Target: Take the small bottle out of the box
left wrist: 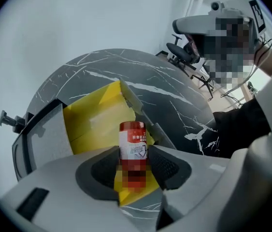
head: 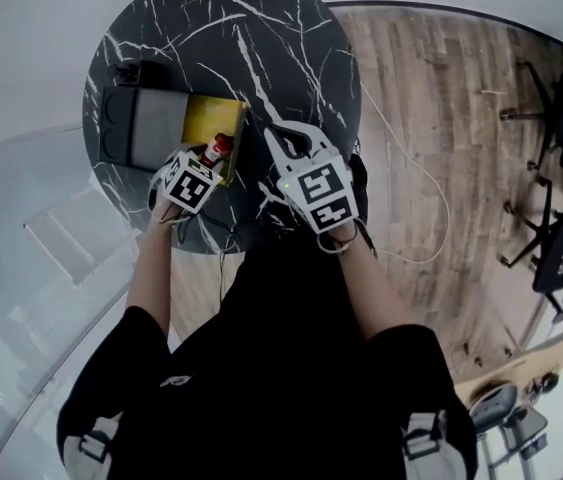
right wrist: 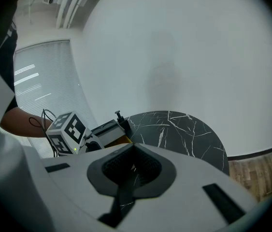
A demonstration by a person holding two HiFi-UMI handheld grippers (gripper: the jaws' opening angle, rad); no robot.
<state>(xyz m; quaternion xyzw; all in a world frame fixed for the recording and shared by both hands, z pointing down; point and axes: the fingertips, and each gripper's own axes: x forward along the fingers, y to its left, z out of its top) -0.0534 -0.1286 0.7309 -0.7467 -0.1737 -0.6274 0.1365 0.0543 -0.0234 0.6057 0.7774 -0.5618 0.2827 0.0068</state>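
The small bottle [left wrist: 133, 146] was seen upright in the lower centre of the frame, on the near yellow edge of the box [left wrist: 92, 122], which lay on the table [left wrist: 164, 95]. The left tongs [left wrist: 133, 153] were held spread, 1 pad at either side of the bottle, with no squeeze made out. The right tongs [right wrist: 133, 153] were pressed together, empty. The bottle was judged light, stiff and smooth-walled, so likely slippery. Its labelled body below the red cap [left wrist: 132, 126] was judged the best hold.
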